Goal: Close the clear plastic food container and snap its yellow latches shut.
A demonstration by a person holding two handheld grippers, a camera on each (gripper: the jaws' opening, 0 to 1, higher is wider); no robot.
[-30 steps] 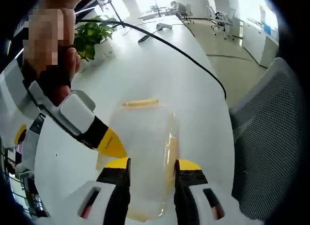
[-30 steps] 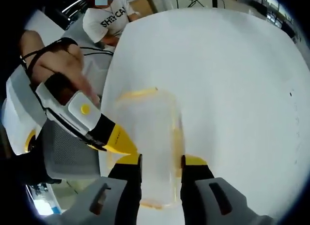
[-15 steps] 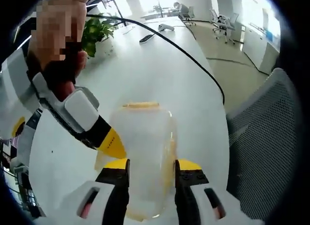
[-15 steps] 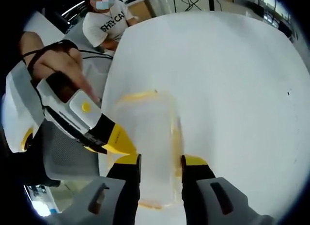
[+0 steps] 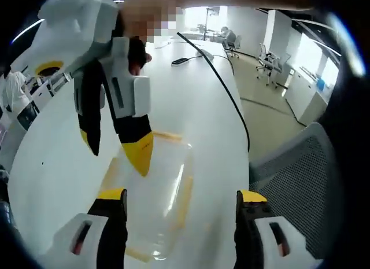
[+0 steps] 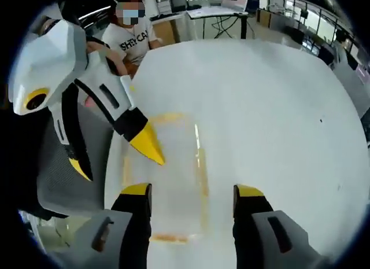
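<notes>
The clear plastic container (image 5: 151, 194) lies flat on the white table (image 5: 191, 101), its lid down, with yellow latches along its sides. My left gripper (image 5: 182, 195) hovers over its near end, open, jaws wide apart with nothing between them. The right gripper (image 5: 117, 156) comes in from the upper left, also open, one yellow tip pointing down at the container's far left part. In the right gripper view the container (image 6: 167, 176) lies under my right gripper (image 6: 192, 190), and the left gripper (image 6: 118, 164) reaches in with one yellow tip over the container's left side.
A black cable (image 5: 222, 89) runs across the table toward its right edge, with a dark small device (image 5: 180, 61) farther back. A grey mesh chair (image 5: 300, 176) stands beside that edge. A person in a white shirt (image 6: 133, 34) sits at the table's far end.
Both grippers have opened from a narrow gap about the container to wide apart and have drawn back upward. Each now looks down on the container from higher.
</notes>
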